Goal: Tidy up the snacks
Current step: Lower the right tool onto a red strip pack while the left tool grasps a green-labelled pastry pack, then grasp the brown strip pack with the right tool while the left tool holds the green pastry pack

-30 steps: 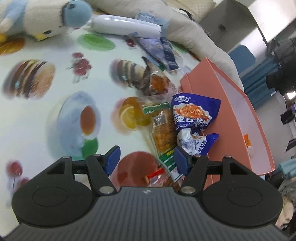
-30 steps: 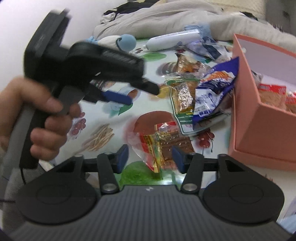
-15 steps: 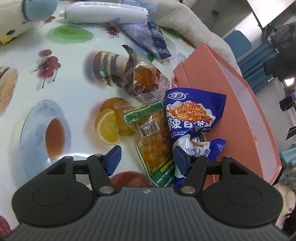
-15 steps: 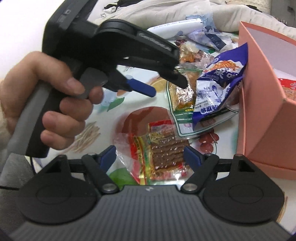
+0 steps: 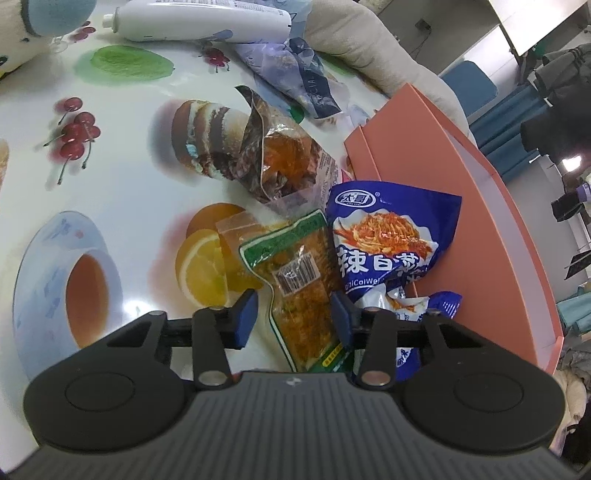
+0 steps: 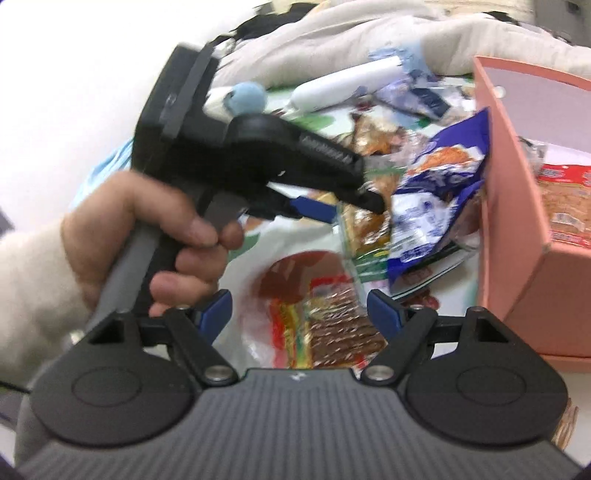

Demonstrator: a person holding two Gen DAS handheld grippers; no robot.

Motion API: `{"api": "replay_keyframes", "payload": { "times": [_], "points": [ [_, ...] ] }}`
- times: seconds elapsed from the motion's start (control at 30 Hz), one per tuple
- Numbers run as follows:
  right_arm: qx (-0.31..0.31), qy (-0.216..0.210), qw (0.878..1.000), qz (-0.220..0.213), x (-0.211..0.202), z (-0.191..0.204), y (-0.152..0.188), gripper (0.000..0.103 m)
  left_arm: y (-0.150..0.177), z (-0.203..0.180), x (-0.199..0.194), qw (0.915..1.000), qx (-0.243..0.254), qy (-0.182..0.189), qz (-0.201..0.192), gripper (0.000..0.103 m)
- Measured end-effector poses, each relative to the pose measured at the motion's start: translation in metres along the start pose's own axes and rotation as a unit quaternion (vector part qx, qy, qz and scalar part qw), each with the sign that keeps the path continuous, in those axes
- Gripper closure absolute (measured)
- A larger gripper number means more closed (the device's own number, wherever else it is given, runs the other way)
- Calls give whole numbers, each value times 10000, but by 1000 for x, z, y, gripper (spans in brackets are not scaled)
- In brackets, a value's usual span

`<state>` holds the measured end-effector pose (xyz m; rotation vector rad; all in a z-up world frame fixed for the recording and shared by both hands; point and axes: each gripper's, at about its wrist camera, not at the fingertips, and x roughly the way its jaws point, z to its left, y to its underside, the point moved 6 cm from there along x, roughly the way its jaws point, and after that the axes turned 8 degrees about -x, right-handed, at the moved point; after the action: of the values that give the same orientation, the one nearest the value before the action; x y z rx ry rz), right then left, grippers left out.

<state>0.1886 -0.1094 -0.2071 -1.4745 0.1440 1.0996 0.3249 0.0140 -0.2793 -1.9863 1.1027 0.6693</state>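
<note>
My left gripper (image 5: 293, 319) is open, its jaws on either side of a green-edged orange snack packet (image 5: 299, 280) lying on the printed tablecloth. A blue noodle snack bag (image 5: 384, 240) leans against the pink box (image 5: 480, 206) beside it, and a clear brown snack bag (image 5: 284, 162) lies farther off. My right gripper (image 6: 299, 314) is open above a red-and-brown snack packet (image 6: 332, 321). The left gripper also shows in the right wrist view (image 6: 332, 210), over the green packet (image 6: 365, 229). The pink box (image 6: 517, 229) holds an orange-red packet (image 6: 565, 199).
A white tube (image 5: 199, 18), a plush toy (image 5: 40, 26) and a pale blue wrapper (image 5: 295, 81) lie at the far side of the table. Grey bedding (image 5: 369, 48) runs behind. The person's hand (image 6: 147, 236) holds the left gripper.
My left gripper has moved forward over the green packet and narrowed its jaws around it. My right gripper has opened wider and come closer to the red-and-brown packet.
</note>
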Motion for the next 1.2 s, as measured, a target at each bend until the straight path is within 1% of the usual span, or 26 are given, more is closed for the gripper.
{"api": "replay_keyframes", "payload": {
  "times": [0.07, 0.17, 0.23, 0.27, 0.33, 0.37, 0.47, 0.53, 0.6, 0.8, 0.93, 1.07, 1.2],
  "points": [
    [96, 138, 9998, 56, 2, -5, 2, 22, 0, 0, 2, 10000, 28, 0, 9, 61],
    [38, 354, 9988, 330, 11, -9, 9, 23, -1, 2, 1, 10000, -18, 17, 8, 68],
    [-91, 545, 9973, 492, 16, -10, 14, 30, -1, 3, 1, 10000, -51, 37, -2, 71],
    [-137, 545, 9970, 539, 17, -9, 16, 30, -1, 4, 1, 10000, -63, 44, -12, 73],
    [-144, 469, 9970, 594, 19, -7, 18, 34, 0, 3, 0, 10000, -51, 57, -34, 80],
    [-167, 459, 9968, 634, 20, -6, 20, 35, 0, 3, -1, 10000, -29, 59, -48, 81],
    [-366, 641, 9948, 698, 20, -3, 24, 47, 1, 2, -4, 10000, -6, 61, -32, 86],
    [-411, 658, 9943, 732, 19, -3, 22, 50, -1, 3, -9, 10000, -8, 26, -82, 90],
    [-281, 594, 9950, 748, 16, -5, 21, 50, -1, 5, -18, 9998, -65, 16, -175, 92],
    [-295, 596, 9953, 701, 5, 0, 27, 50, 9, 17, -53, 9990, -205, -132, -364, 93],
    [-301, 661, 9952, 660, 1, 2, 26, 50, 26, 28, -80, 9982, -305, -257, -440, 93],
    [-302, 713, 9949, 653, -10, 4, 30, 50, 48, 39, -103, 9958, -449, -534, -595, 93],
    [-348, 864, 9938, 609, -19, 2, 34, 50, 73, 48, -125, 9929, -686, -643, -733, 93]
  ]
}}
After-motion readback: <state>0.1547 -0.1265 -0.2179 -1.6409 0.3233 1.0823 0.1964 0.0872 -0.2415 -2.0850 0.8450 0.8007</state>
